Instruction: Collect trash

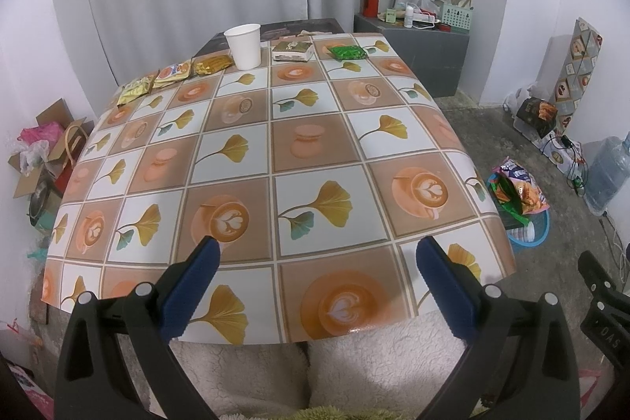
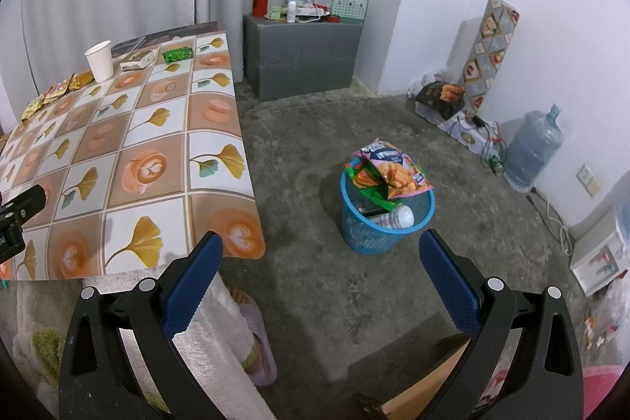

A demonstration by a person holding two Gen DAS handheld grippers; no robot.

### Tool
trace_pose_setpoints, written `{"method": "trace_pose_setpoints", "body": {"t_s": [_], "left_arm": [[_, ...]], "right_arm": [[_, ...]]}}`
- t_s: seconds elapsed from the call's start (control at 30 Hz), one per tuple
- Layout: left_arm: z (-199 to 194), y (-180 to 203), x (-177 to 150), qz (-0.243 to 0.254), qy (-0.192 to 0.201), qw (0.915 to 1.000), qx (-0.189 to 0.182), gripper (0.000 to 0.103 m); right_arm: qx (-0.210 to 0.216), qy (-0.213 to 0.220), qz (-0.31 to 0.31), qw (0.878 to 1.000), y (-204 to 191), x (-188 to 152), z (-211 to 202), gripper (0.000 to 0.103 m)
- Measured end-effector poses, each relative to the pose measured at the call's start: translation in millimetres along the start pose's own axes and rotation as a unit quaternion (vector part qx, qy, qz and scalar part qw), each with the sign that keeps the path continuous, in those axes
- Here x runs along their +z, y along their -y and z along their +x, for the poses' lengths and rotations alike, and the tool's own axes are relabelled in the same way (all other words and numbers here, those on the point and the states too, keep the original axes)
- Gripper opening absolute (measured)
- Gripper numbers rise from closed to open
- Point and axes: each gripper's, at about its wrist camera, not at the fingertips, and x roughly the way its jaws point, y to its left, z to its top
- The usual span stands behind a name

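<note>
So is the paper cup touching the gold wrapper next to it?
Cannot tell. In the left wrist view the paper cup and the gold wrapper meet edge to edge, but no clear gap or contact shows; the right wrist view is too small to settle it.

A patterned cloth covers the surface; along its far edge lie three snack packets, a white paper cup standing upright, a small box and a green packet near the far right corner; beside the surface, a blue basket full of wrappers stands on the concrete floor.
</note>
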Motion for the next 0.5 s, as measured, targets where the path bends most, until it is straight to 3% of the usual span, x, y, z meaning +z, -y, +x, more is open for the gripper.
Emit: {"method": "trace_pose_setpoints", "body": {"t_s": [0.5], "left_arm": [[-0.4,1.8,-1.9,0.0,0.0,1.0,0.004,0.098]], "right_arm": [[0.0,0.0,-0.001,1.0,2.3,0.1,0.2,0.096]]}}
